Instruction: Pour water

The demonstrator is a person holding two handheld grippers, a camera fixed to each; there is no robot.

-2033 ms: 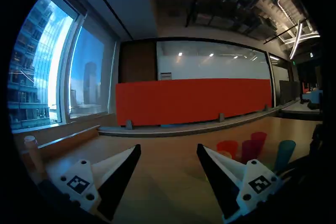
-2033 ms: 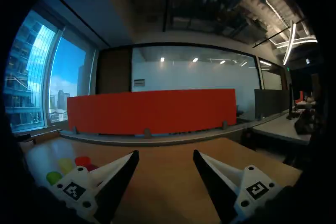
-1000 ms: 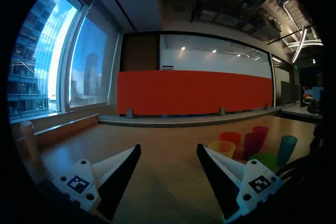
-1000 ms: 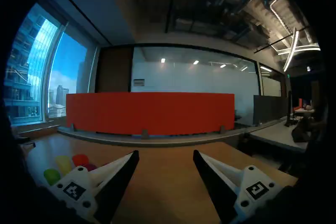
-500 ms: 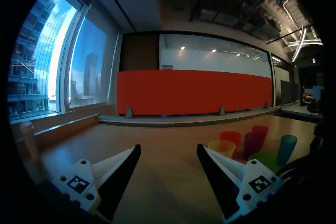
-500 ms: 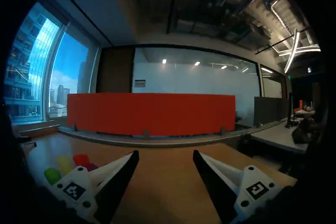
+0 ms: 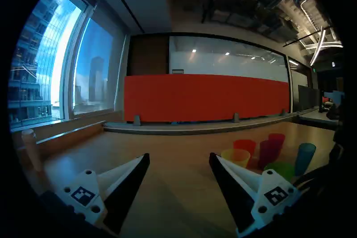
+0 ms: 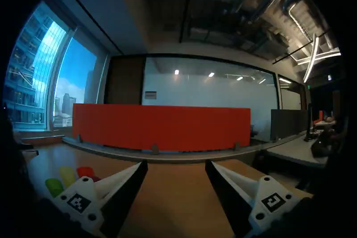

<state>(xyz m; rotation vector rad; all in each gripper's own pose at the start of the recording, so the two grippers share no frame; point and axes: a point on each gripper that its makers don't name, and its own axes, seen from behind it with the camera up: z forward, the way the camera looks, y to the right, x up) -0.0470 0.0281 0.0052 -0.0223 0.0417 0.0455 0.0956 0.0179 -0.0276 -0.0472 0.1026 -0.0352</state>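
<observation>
My left hand-held gripper [image 7: 178, 155]: fingers spread wide, gripping nothing | six drinking vessels on the surface [image 7: 169, 189] at 4 o'clock, one each: yellow cup [image 7: 235, 156], red cup [image 7: 244, 145], purple cup [image 7: 267, 154], pink cup [image 7: 277, 139], teal cup [image 7: 305, 157], green cup [image 7: 279, 169] | my right hand-held gripper [image 8: 176, 163]: spread wide, nothing held; green, yellow and red at 8 o'clock.
</observation>
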